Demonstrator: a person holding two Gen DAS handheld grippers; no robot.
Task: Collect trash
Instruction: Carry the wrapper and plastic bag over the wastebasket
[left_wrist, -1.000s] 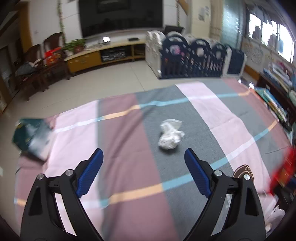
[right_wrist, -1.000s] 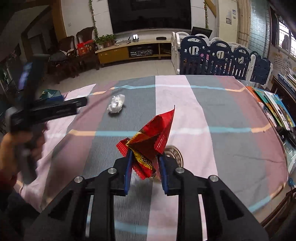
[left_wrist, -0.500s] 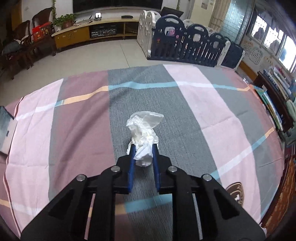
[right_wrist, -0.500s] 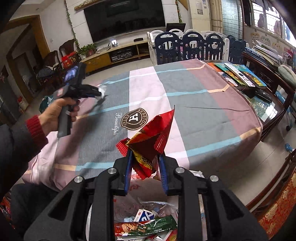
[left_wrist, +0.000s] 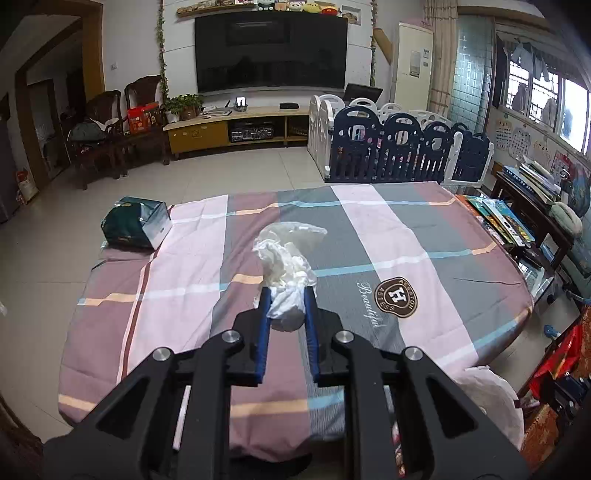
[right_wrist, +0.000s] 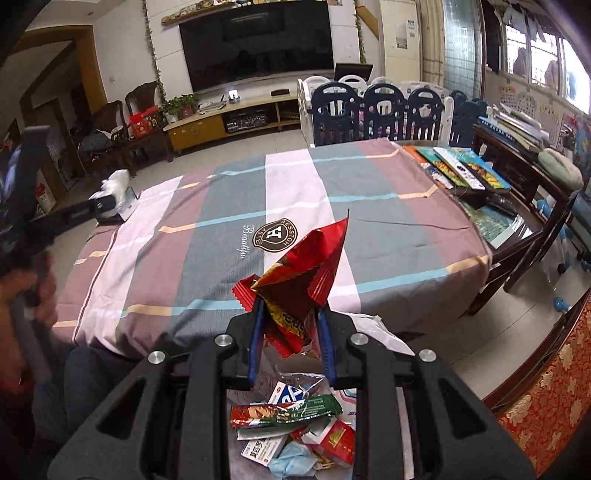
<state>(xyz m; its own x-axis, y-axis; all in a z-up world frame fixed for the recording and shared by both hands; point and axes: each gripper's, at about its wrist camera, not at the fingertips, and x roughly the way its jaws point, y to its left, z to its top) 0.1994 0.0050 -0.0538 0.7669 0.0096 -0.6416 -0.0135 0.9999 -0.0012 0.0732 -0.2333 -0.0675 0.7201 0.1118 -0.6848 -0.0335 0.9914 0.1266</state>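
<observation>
My left gripper (left_wrist: 287, 295) is shut on a crumpled white plastic bag (left_wrist: 286, 266) and holds it lifted above the striped tablecloth (left_wrist: 369, 236). It also shows at the left of the right wrist view (right_wrist: 107, 201), still holding the white bag (right_wrist: 116, 181). My right gripper (right_wrist: 290, 312) is shut on a red snack wrapper (right_wrist: 304, 273) and holds it above an open trash bag (right_wrist: 295, 424) full of wrappers, below the table's near edge. The trash bag's white rim (left_wrist: 487, 391) shows at the lower right of the left wrist view.
A dark green box (left_wrist: 136, 223) lies at the table's far left corner. Books (right_wrist: 458, 166) lie on a side table to the right. A navy and white play fence (left_wrist: 399, 151) stands beyond the table. A wooden chair (right_wrist: 535, 251) stands at the right.
My left gripper has lifted the white bag off the cloth and pulled back toward the near edge. My right gripper has stayed over the trash bag with the red wrapper.
</observation>
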